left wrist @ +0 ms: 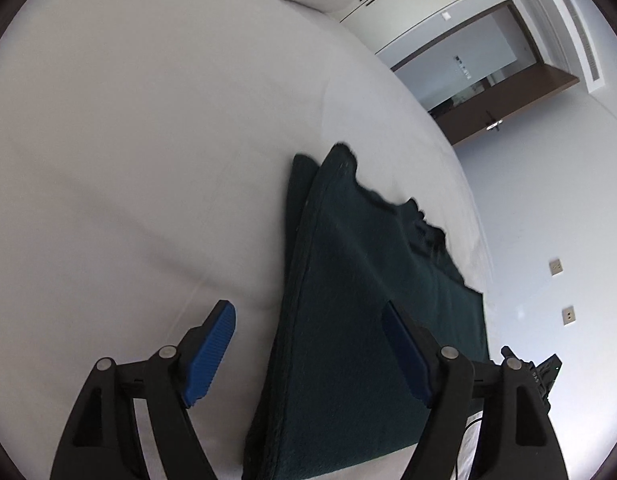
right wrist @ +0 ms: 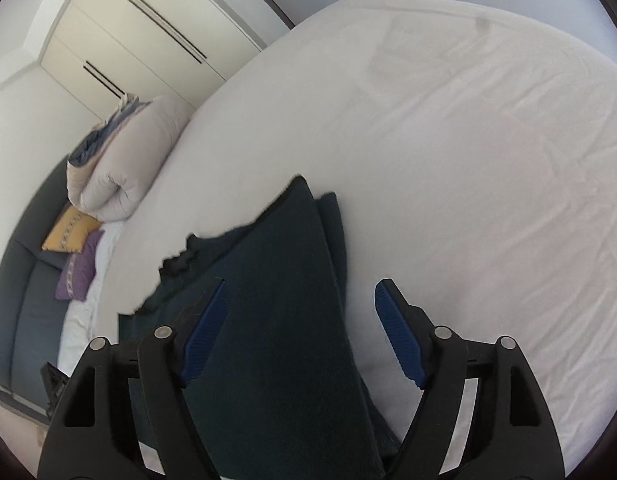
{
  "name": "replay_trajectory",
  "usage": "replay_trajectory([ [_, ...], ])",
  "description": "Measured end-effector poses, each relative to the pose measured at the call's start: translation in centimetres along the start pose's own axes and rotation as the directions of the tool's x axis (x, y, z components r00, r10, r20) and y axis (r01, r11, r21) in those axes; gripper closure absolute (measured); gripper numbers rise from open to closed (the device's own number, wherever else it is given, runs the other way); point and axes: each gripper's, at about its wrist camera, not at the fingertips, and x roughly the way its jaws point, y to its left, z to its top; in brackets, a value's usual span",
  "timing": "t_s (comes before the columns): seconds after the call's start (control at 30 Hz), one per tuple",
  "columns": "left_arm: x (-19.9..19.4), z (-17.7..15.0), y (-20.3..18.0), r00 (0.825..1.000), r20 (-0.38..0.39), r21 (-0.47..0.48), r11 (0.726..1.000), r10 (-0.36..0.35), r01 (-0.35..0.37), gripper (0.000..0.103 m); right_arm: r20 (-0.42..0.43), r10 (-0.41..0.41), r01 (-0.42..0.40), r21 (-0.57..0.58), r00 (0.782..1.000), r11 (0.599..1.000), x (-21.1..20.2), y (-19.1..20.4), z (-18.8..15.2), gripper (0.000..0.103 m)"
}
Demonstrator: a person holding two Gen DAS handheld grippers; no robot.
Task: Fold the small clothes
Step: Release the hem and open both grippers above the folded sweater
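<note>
both grippers' fingers (left wrist: 210, 354) straddle the dark cloth (left wrist: 348, 300).

Left claw (left wrist: 310, 350) angled downward, jaws spread wide, right claw (right wrist: 300, 330) likewise tilted down, jaws apart

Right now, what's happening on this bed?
A person is folding a dark green garment on a white bed, with a two-finger gripper in each hand. The garment lies folded over in layers. The left gripper and right gripper are both open, straddling the cloth's edges without pinching it.
</note>
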Motion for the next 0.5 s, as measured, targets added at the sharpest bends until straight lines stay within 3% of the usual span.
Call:
replay_trajectory([
  [0.17,1.0,-1.8,-1.2,0.992,-0.032,0.143,0.983,0.120,-0.114,0.026,-0.129,-0.110,0.098,-0.094,0.986,0.991,1.0,-1.2,-4.2,0.028],
  [0.23,1.2,-1.9,-1.8,0.986,-0.050,0.184,0.972,0.160,-0.148,0.026,-0.127,-0.114,0.098,-0.128,0.985,0.987,0.7,-1.2,-5.1,0.028],
  [0.37,1.0,-1.8,-1.6,0.985,-0.078,0.171,0.975,0.155,-0.140,0.026,-0.160,-0.033,0.022,-0.070,0.987,0.997,-0.7,-1.0,-5.3,0.028],
  [0.5,0.9,-1.9,-1.7,0.981,-0.091,0.190,0.970,0.171,-0.152,0.028,-0.183,-0.022,0.012,-0.053,0.983,0.999,-1.6,-1.6,-5.9,0.030],
])
